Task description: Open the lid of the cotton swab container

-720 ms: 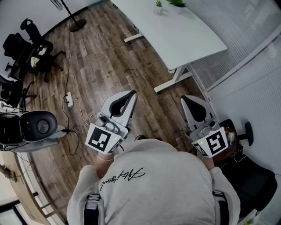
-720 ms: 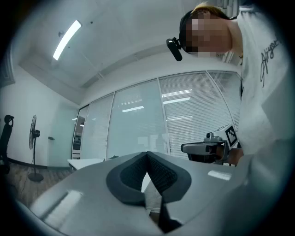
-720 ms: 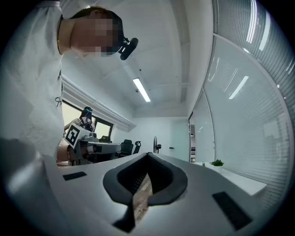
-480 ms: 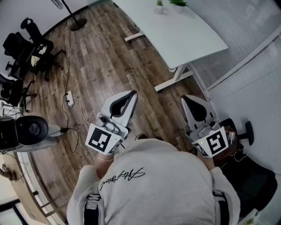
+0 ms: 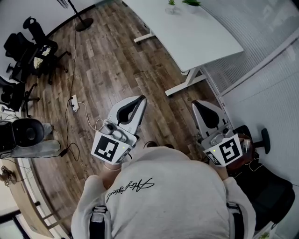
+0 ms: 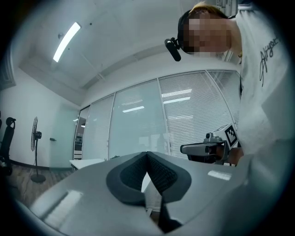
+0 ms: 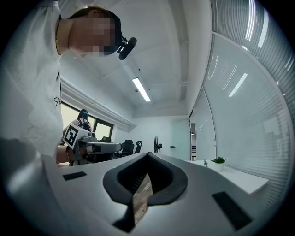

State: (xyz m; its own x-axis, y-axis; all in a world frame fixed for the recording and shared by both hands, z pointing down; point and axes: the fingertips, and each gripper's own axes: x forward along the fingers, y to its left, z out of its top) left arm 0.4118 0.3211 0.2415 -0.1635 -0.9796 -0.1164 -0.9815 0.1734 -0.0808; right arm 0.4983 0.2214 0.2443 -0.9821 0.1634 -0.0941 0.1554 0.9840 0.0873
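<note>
Brown wood-plank floor (image 5: 107,70) fills most of the head view. The long white table (image 5: 196,32) is at the top, its visible part bare except for small green potted plants (image 5: 189,3) at its far end.

The person in a grey sweatshirt (image 5: 159,196) stands well short of the table, facing it. Both tools are held up at chest level and pointed toward the table, likely a carry/approach pose, since there is nothing within reach to work on.

Black office chairs (image 5: 32,51) are well apart from the table, to its left. A white power strip (image 5: 74,103) lies on the floor between the chairs and the table.

The left claw (image 5: 140,99) is clenched and empty. The right claw (image 5: 196,103) is also clenched and empty, and is the one nearer the table leg.

The cotton swab container is not in any view, so its place can't be given; the task has not started.

Versus the earlier frames, the claws and the person are basically unchanged. The dark round thing on a pale grey base (image 5: 25,133), which I can't identify, has slid further away from the table toward the left edge.
</note>
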